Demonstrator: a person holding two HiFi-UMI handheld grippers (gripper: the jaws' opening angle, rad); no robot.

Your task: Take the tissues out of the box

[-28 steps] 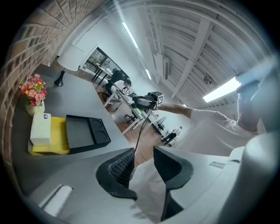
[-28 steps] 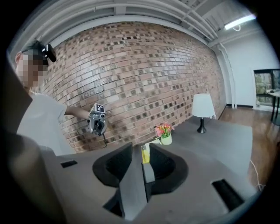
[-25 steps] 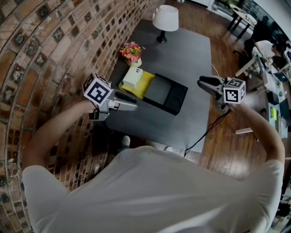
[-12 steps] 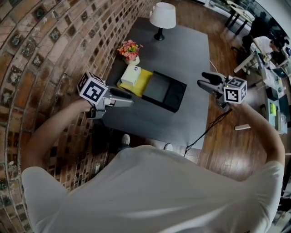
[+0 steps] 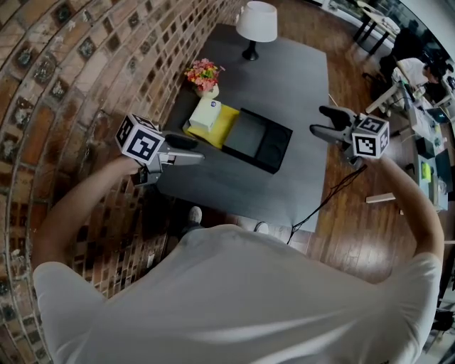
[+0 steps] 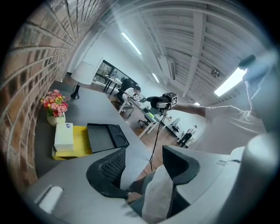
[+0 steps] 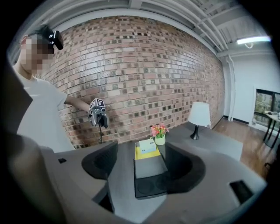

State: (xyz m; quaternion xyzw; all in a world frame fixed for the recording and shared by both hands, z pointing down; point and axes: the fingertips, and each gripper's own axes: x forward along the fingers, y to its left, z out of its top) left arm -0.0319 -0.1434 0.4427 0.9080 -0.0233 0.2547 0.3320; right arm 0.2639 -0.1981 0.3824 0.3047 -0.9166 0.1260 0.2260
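The pale tissue box [image 5: 205, 114] lies on a yellow mat [image 5: 222, 129] at the left of the grey table [image 5: 284, 78]. In the gripper views the tissue box [image 6: 64, 136] [image 7: 147, 145] lies far beyond the jaws. My left gripper [image 5: 195, 151] [image 6: 144, 166] hovers in front of the table's near left corner. Its jaws have just been opening and nothing is between them. My right gripper [image 5: 318, 119] [image 7: 148, 170] hangs off the table's right edge, above the wooden floor. It is open too, has just been opening, and holds nothing.
A black tray [image 5: 257, 138] sits next to the mat. A vase of flowers [image 5: 202, 75] and a white lamp [image 5: 256, 21] stand further back. A brick wall [image 5: 71, 85] runs along the left. A cable [image 5: 327, 202] crosses the floor; desks and people are at the far right.
The jaws of both grippers have spread wider. The left gripper has drifted a little to the left and lower in the head view. The right gripper has stayed in place.
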